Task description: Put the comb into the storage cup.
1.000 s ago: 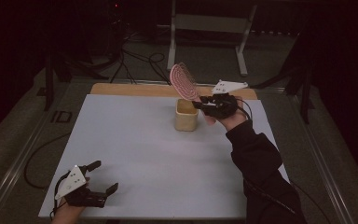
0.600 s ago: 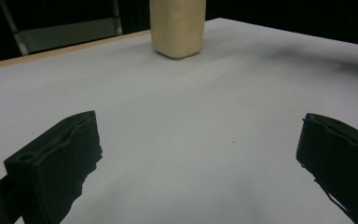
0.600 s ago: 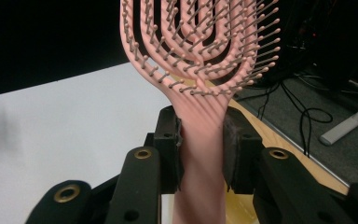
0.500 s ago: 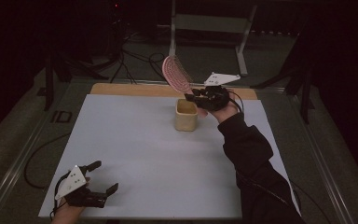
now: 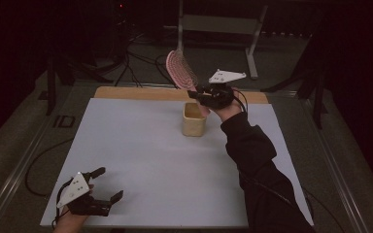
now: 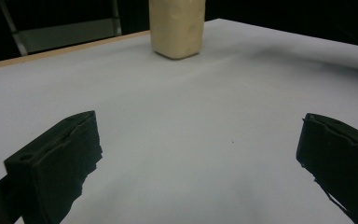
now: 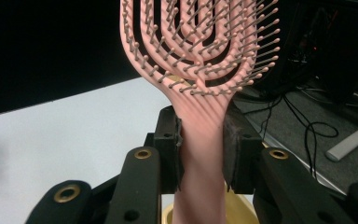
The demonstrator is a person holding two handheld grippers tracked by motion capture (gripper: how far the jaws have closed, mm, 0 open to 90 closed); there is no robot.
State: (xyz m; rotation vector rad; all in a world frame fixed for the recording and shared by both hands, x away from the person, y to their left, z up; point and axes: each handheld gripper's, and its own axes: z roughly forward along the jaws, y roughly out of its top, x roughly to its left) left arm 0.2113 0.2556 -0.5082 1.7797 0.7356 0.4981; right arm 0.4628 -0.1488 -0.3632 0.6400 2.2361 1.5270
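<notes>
Shifted leftward and slightly up in the high view since a second ago: right gripper (image 5: 200, 95) and pink hairbrush (image 5: 180, 69), bristle head now tilted toward upper centre, above and behind the cream cup (image 5: 194, 119). Fingers (image 7: 171, 154) clamped on the brush's handle. Unmoved at lower left: left gripper (image 5: 108, 184), fingers (image 6: 56, 163) spread wide over bare surface, holding nothing. No readable writing anywhere. White bench (image 5: 141, 160) with wooden far edge; dark room behind, cables on grey floor, metal stand at top.
</notes>
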